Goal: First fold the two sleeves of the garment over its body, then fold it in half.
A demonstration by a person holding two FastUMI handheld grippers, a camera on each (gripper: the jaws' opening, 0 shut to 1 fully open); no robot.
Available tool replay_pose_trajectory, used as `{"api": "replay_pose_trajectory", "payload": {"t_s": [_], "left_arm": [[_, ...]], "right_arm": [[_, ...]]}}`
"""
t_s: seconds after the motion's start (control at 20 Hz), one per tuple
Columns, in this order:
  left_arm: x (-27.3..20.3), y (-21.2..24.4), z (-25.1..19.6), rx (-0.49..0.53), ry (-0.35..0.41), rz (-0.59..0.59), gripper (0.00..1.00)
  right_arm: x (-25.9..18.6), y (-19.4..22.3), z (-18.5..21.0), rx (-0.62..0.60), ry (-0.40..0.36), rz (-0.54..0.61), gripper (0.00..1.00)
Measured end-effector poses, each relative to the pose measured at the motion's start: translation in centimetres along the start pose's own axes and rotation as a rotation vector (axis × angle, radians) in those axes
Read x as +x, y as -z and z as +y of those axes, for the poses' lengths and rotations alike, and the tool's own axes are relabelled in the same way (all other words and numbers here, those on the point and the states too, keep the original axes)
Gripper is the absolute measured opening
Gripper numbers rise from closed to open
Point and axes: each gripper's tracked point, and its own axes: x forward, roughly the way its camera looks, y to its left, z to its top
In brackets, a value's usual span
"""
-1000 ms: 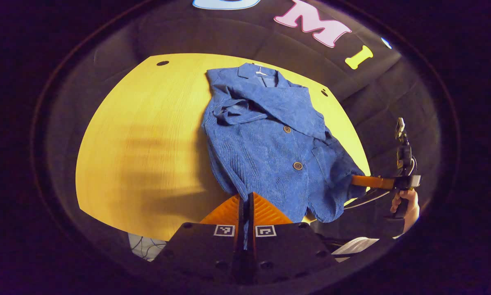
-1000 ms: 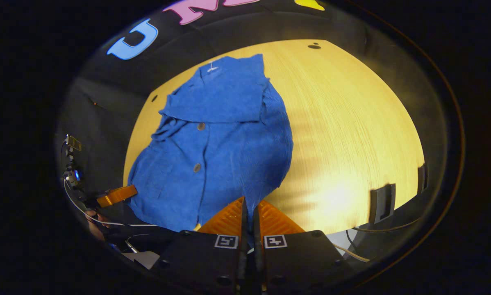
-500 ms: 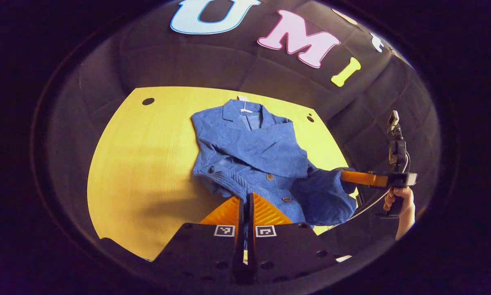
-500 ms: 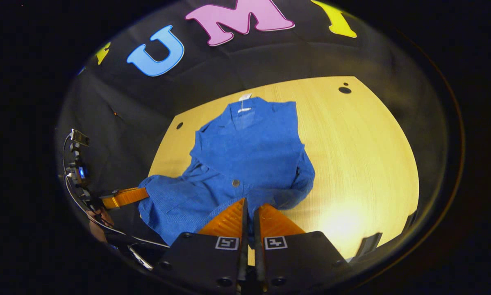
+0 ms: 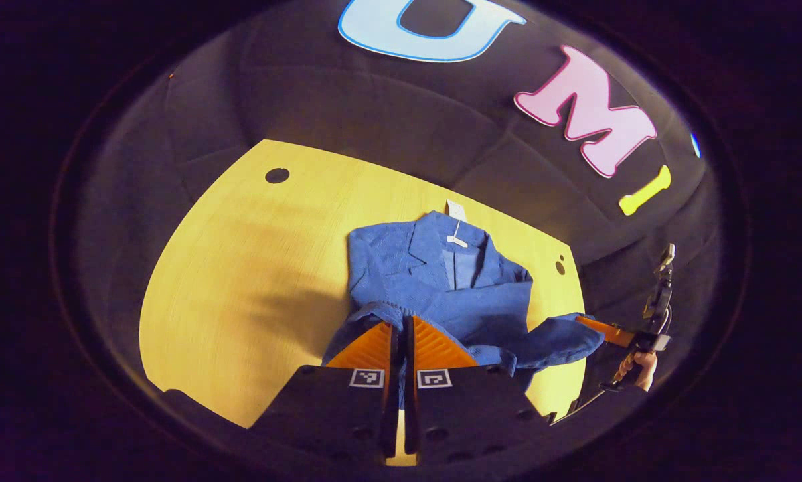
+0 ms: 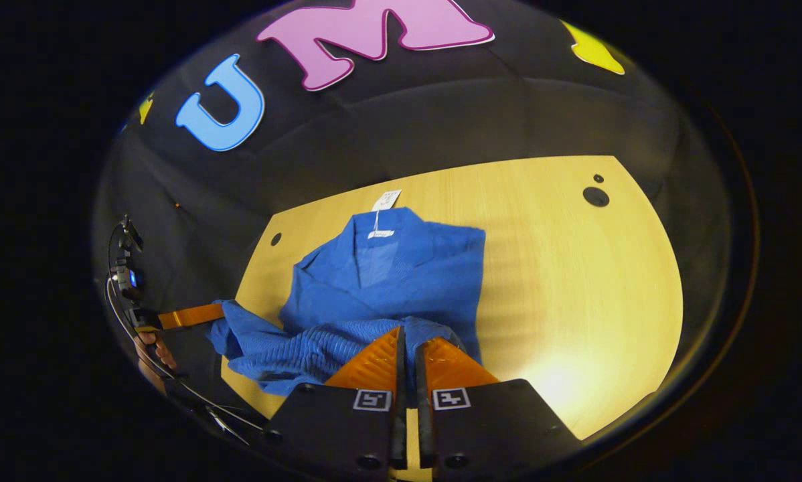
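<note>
In the left gripper view, the blue ribbed jacket point(image 5: 441, 294) lies on the yellow wooden table point(image 5: 240, 268). Its collar points to the far edge, where a small white tag point(image 5: 454, 209) sticks out. The bottom part of the jacket is lifted off the table and hangs between two grippers. The left gripper point(image 5: 399, 328) is at the bottom of this view. Its two fingers are pressed close together, and the near left corner of the jacket's bottom edge is pinched between them. Over to the right, the right gripper point(image 5: 592, 326) has the other corner of the bottom edge at its tips. A hand point(image 5: 638, 370) holds that gripper from below. The cloth sags a little between the two corners. A dark round hole point(image 5: 277, 175) sits in the table's far left corner.

In the right gripper view, the jacket point(image 6: 387, 281) is on the left half of the table point(image 6: 575, 281), collar at the far side with the tag point(image 6: 387, 199) just past it. The right gripper point(image 6: 408, 338) at the bottom has its fingers nearly closed, with the bunched bottom edge squeezed between them. The left gripper point(image 6: 213, 313) is at the far left, touching the other corner of the cloth. A hand point(image 6: 152, 348) holds it. Another dark round hole point(image 6: 596, 196) is in the table's far right corner.
</note>
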Motion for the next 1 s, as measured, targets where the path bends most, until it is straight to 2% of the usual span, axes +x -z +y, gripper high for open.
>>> {"api": "replay_pose_trajectory", "payload": {"t_s": [0.15,0.4,0.6,0.65,0.7,0.75,0.8,0.85,0.95,1.0], "left_arm": [[3.3,-2.4,0.7,-0.011,-0.047,0.046,0.02],[6.5,-4.9,1.0,-0.021,-0.051,0.085,0.02],[8.2,-6.4,1.6,-0.014,-0.066,0.069,0.02],[8.7,-7.1,2.2,-0.031,-0.096,0.059,0.01],[9.5,-8.2,4.2,-0.062,-0.206,0.027,0.02],[9.2,-8.9,5.6,-0.057,-0.295,0.001,0.28],[9.5,-9.7,6.6,-0.047,-0.296,-0.033,0.55],[8.8,-10.5,5.6,-0.047,-0.262,-0.087,0.81],[6.8,-12.0,4.3,-0.044,-0.198,-0.201,0.83],[5.8,-12.2,4.5,-0.034,-0.187,-0.239,0.82]], "right_arm": [[2.4,-2.8,-0.9,0.035,-0.009,0.008,0.08],[6.6,-3.9,-1.8,0.051,0.01,0.062,0.08],[8.5,-5.9,-1.7,0.051,0.023,0.05,0.08],[8.9,-7.1,-1.7,0.064,0.027,0.012,0.08],[9.3,-8.7,-1.8,0.068,0.033,-0.062,0.08],[9.6,-9.5,-1.6,0.071,0.005,-0.088,0.39],[9.7,-9.2,-1.8,0.067,0.017,-0.082,0.69],[9.3,-9.2,-2.4,0.05,0.028,-0.098,1.0],[7.9,-10.6,-4.0,-0.03,0.086,-0.173,0.86],[7.0,-11.1,-4.5,-0.066,0.106,-0.201,0.98]]}}
